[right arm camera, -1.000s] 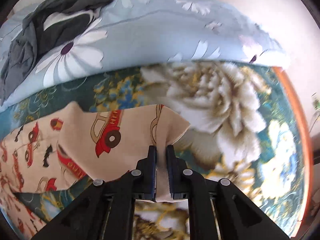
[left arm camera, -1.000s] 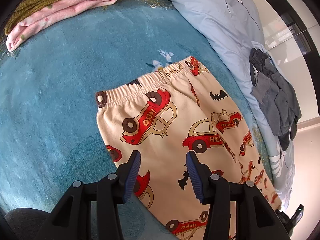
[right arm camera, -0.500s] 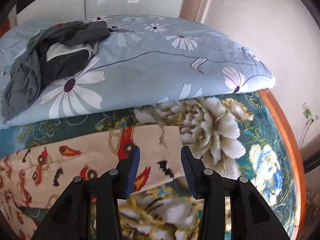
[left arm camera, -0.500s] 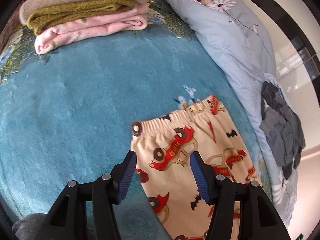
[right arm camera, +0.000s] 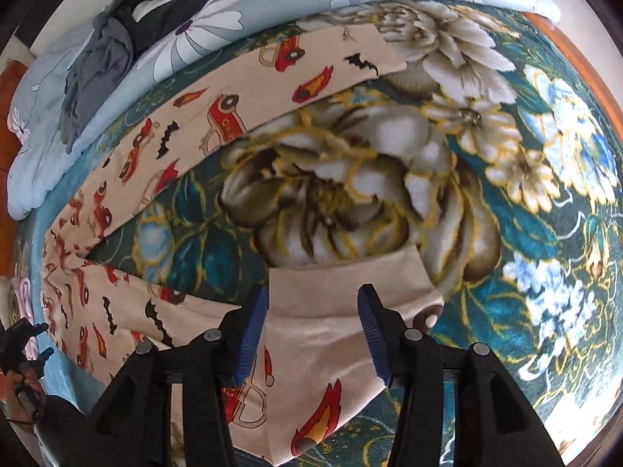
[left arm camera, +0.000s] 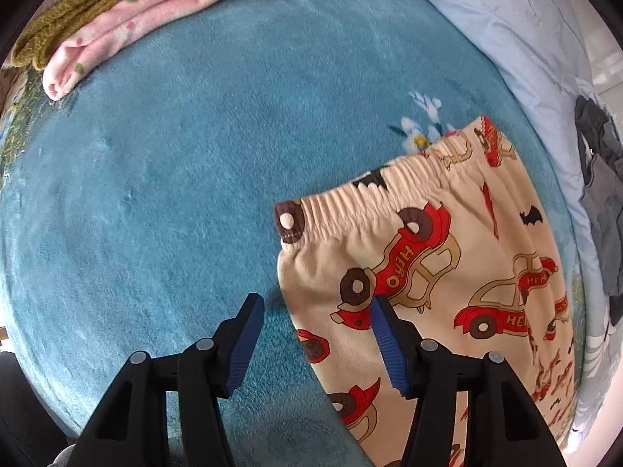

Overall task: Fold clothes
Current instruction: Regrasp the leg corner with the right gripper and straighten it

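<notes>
Trousers (left arm camera: 447, 272) printed with red cars lie spread on the blue blanket (left arm camera: 155, 194), both tongs standing apart and holding nothing, the left gripper (left arm camera: 317, 334) over the waistband edge, the right gripper (right arm camera: 313, 329) over one leg end.

Left wrist view sits close above the trousers (left arm camera: 447, 272) waistband, facing the folded pile (left arm camera: 128, 27) across the bed (left arm camera: 155, 175). Right wrist view sits close over a leg cuff, facing the quilt (right arm camera: 272, 4). Both share trousers, quilt, grey garment (left arm camera: 599, 194).
</notes>
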The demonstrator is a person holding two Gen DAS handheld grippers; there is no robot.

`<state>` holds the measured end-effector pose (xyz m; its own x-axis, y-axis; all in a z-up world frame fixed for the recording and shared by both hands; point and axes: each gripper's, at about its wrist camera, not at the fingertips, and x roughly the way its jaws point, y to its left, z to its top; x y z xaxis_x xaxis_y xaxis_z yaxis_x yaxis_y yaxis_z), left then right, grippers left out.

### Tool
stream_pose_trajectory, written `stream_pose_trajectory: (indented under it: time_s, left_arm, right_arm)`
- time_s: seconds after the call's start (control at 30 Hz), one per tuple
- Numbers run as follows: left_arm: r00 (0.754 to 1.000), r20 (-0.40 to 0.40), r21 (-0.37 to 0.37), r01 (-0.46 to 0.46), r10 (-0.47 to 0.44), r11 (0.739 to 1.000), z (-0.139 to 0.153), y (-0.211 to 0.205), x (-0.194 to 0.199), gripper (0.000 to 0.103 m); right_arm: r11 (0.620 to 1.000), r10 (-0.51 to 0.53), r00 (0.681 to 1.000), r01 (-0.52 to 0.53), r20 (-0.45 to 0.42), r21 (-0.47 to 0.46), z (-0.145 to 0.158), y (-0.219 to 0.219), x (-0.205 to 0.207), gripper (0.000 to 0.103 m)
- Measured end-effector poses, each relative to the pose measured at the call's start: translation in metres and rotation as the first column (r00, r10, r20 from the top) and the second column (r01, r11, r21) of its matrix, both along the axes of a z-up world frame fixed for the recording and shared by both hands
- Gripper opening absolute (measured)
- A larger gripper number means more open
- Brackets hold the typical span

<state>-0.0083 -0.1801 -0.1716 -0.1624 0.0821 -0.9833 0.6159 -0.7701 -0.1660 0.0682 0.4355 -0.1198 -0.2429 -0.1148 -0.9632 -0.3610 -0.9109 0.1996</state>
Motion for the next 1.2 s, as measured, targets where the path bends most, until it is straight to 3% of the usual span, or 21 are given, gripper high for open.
stream_pose_trajectory:
  time_s: [0.13, 0.33, 0.37, 0.47, 0.53, 0.67, 0.8, 0.87, 0.9, 1.03, 1.13, 1.2]
  left_arm:
    - [1.0, 0.005, 0.007, 0.009, -0.009, 1.0, -0.003, -0.002, -0.001, 0.053]
    - [0.999, -0.023, 0.07, -0.032, 0.034, 0.997, -0.005, -0.014, 0.003, 0.052]
    - [0.999, -0.025, 0.078, -0.036, 0.038, 0.996, -0.005, -0.015, 0.003, 0.052]
    - [0.999, -0.033, 0.099, -0.036, 0.039, 0.994, -0.006, -0.019, 0.003, 0.052]
    - [0.998, -0.037, 0.117, -0.043, 0.047, 0.992, -0.006, -0.023, 0.004, 0.052]
    - [0.997, -0.045, 0.152, -0.061, 0.068, 0.986, -0.006, -0.031, 0.006, 0.052]
    - [0.995, -0.062, 0.167, -0.061, 0.072, 0.984, -0.003, -0.035, 0.007, 0.052]
    - [0.995, -0.07, 0.172, -0.057, 0.07, 0.983, -0.002, -0.037, 0.007, 0.052]
    - [0.995, -0.071, 0.174, -0.052, 0.065, 0.983, -0.002, -0.037, 0.007, 0.052]
    - [0.996, -0.077, 0.181, -0.035, 0.049, 0.983, 0.0, -0.039, 0.006, 0.052]
    - [0.994, -0.08, 0.195, -0.063, 0.08, 0.979, -0.001, -0.047, 0.008, 0.054]
    - [0.991, -0.081, 0.206, -0.085, 0.103, 0.975, -0.002, -0.052, 0.009, 0.054]
  right_arm:
    - [0.998, 0.035, 0.999, -0.036, 0.011, 0.047, -0.006, -0.025, -0.006, 0.055]
    - [0.973, 0.087, 0.986, -0.114, 0.14, 0.199, -0.018, -0.051, -0.009, 0.055]
    - [0.97, 0.081, 0.983, -0.116, 0.164, 0.216, -0.02, -0.053, -0.008, 0.047]
    - [0.965, 0.066, 0.982, -0.109, 0.18, 0.239, -0.016, -0.053, -0.008, 0.004]
    - [0.971, 0.052, 0.986, -0.088, 0.161, 0.222, -0.005, -0.05, -0.009, 0.003]
    - [0.97, 0.031, 0.999, -0.027, -0.013, 0.242, 0.063, -0.038, -0.009, 0.003]
    - [0.95, 0.011, 0.977, 0.055, -0.212, 0.306, 0.14, -0.021, 0.005, 0.003]
    - [0.939, -0.03, 0.968, 0.112, -0.248, 0.325, 0.151, -0.009, 0.021, 0.003]
    - [0.933, -0.062, 0.969, 0.141, -0.239, 0.33, 0.145, -0.003, 0.029, 0.003]
    - [0.929, -0.257, 0.962, 0.273, -0.096, 0.25, 0.071, 0.041, 0.061, 0.003]
    - [0.875, -0.475, 0.879, 0.476, -0.031, 0.085, 0.031, 0.07, 0.104, 0.003]
    - [0.837, -0.546, 0.837, 0.544, -0.031, -0.059, 0.021, 0.077, 0.12, 0.003]
